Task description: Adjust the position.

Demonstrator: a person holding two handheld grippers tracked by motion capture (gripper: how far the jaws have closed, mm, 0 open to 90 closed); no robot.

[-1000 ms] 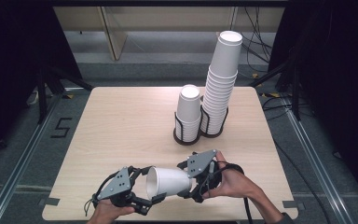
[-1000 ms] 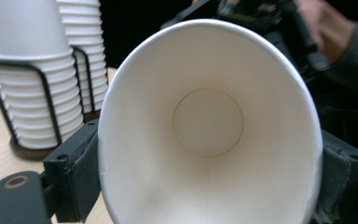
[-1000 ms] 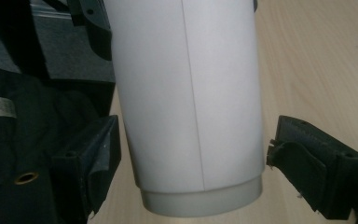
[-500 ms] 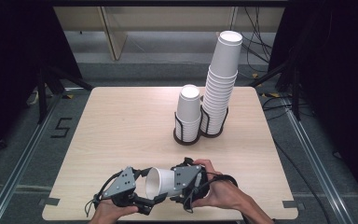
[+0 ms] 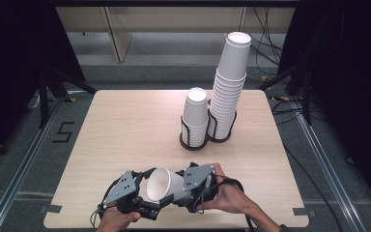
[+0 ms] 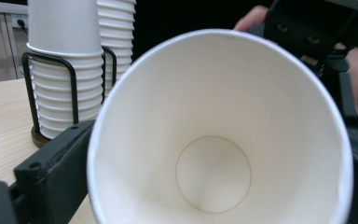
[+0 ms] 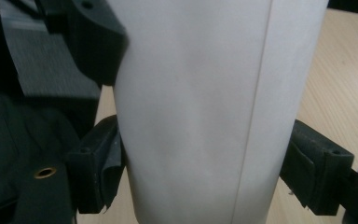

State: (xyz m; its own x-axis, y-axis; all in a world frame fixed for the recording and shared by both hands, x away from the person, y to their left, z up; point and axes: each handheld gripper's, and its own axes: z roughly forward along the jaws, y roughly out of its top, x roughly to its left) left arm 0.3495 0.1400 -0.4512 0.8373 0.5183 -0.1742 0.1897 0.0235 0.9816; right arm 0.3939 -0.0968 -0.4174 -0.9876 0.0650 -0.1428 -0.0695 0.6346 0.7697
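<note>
a light wooden tabletop [image 5: 125, 130] seen from above. at its near edge, two hands hold a gripper each, and a white paper cup [image 5: 166, 185] lies on its side between them, its open mouth turned left and toward the viewer. the right gripper [image 5: 193, 186] has its jaws closed on the cup's wall, one pad on each side. the left gripper [image 5: 142, 193] sits just beside the cup's rim — one black jaw at the rim's edge — but whether it grips cannot be told. farther back, right of centre, stand two black wire holders: a short stack of cups [image 5: 195, 116] and, touching it, a tall stack [image 5: 229, 82].
</note>
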